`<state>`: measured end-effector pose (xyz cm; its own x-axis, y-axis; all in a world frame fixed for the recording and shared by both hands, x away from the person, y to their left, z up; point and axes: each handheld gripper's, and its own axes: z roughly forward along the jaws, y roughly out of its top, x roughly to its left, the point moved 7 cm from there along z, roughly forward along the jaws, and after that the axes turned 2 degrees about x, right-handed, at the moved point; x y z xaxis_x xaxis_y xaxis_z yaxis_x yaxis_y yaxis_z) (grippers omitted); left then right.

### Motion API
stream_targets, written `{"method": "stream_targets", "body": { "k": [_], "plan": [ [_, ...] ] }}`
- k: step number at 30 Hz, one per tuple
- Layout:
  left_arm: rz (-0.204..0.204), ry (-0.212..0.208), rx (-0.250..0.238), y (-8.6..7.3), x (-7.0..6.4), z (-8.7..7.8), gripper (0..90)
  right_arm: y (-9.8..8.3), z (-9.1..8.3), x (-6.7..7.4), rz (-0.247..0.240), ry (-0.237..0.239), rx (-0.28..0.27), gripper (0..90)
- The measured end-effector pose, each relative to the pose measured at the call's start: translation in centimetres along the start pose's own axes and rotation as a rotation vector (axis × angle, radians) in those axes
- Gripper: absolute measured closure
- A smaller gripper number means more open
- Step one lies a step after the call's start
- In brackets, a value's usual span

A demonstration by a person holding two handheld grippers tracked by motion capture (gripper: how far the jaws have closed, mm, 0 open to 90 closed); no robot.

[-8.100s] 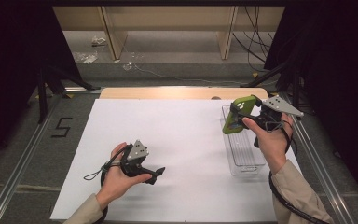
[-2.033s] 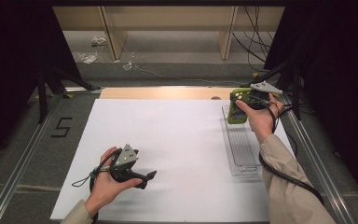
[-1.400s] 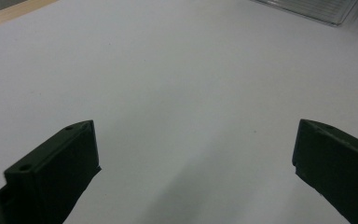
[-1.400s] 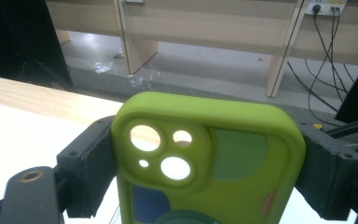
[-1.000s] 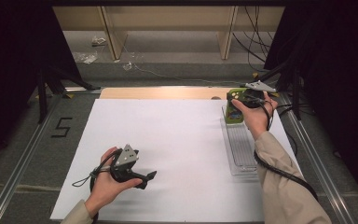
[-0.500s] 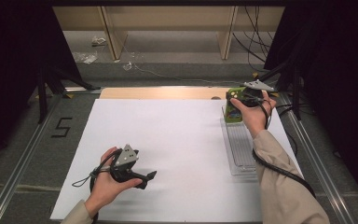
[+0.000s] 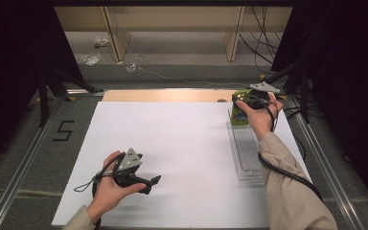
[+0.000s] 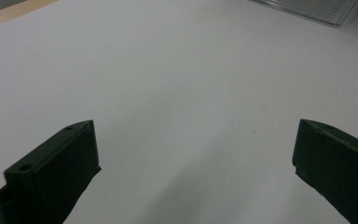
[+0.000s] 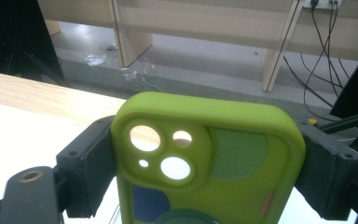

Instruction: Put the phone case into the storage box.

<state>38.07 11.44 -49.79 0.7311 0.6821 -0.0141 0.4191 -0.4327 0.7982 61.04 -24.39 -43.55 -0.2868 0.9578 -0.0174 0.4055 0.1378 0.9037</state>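
White sheet (image 7: 187, 143) covers the table before pale wooden shelving (image 7: 172, 19); right gripper (image 7: 249, 103) clamps a green phone case (image 9: 205, 158) over the clear tray (image 7: 249, 148); left gripper (image 7: 146, 184) gapes, holding nothing

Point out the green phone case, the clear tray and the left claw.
green phone case (image 9: 205, 163), right gripper view, on its back below the camera cutouts.
clear tray (image 7: 249, 153), high view, on its ribbed floor.
left claw (image 8: 193, 172), left gripper view, midway between its two open jaws.

Left tool (image 7: 143, 181) low, jaws apart (empty); right tool (image 7: 247, 103) far, clamped.
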Motion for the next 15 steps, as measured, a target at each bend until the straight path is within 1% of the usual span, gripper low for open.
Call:
{"method": "stream_targets", "body": {
  "k": [15],
  "plan": [
    [0.0,0.0,-0.001,0.02,-0.01,-0.01,0.0,-0.49,0.51,-0.26,0.003,-0.018,0.01,17.0]
  ]
}}
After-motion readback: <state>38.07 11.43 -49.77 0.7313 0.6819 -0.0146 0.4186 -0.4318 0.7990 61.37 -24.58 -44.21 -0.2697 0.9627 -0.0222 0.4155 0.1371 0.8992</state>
